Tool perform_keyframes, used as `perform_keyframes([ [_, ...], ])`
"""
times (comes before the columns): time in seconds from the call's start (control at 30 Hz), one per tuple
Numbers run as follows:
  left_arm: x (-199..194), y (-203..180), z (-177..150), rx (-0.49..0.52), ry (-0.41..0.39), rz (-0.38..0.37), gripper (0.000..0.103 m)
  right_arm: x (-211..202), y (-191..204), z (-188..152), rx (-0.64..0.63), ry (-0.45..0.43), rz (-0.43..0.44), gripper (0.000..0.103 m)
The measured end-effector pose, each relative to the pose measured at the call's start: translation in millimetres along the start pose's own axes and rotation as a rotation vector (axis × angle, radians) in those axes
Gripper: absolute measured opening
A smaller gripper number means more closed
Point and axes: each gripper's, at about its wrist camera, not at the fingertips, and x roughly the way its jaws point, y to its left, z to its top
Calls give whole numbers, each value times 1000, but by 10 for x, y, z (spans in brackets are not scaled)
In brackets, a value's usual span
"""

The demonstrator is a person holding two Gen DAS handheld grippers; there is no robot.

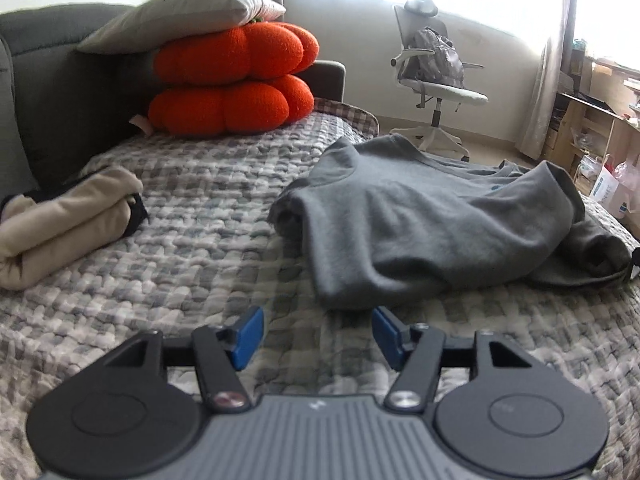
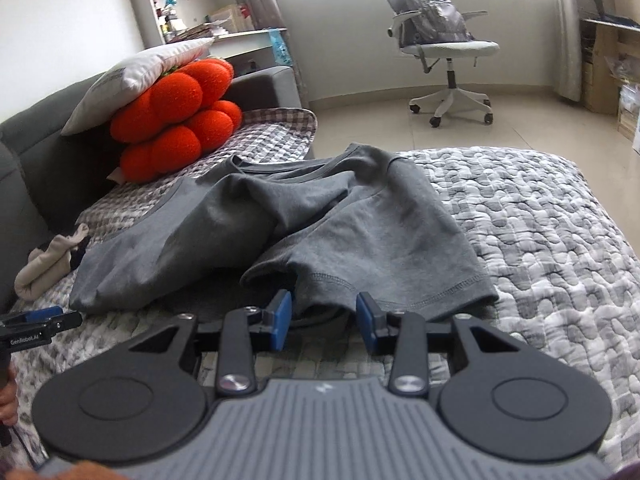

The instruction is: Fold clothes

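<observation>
Fingers [image 2: 285, 320] flank grey shirt's [image 2: 360, 220] near hem.

My left tool [image 1: 318, 332] and right tool [image 2: 322, 322] look alike: a ribbed grey housing, two round black discs, black linkage arms on silver screws, and blue pads on the fingertips [image 2: 280, 320]. White lettering marks the left tool's side.

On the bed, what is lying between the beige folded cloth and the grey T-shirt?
Nothing lies there: between the beige folded cloth and the grey T-shirt only the bare checked quilt shows, in the left wrist view.
</observation>
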Motion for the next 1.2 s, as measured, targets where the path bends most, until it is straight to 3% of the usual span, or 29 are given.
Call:
perform_keyframes([
  [0.27,129,-121,13,27,-47,-49,60,138,118,42,-90,-24,-6,40],
  [0.47,182,-288,28,47,-106,-45,46,316,209,92,-153,-19,-30,40],
  [0.63,166,-331,76,10,-148,-54,20,435,277,78,-209,-12,-37,40],
  [0.7,144,-346,109,-5,-167,-51,13,466,303,60,-233,-14,-50,33],
  [0.73,123,-359,125,-8,-180,-47,11,472,310,55,-240,-17,-60,14],
  [0.77,97,-369,144,-12,-194,-42,11,471,313,55,-243,-20,-72,11],
  [1.2,-268,-391,667,-63,-377,-10,8,67,109,330,-169,-175,-184,6],
])
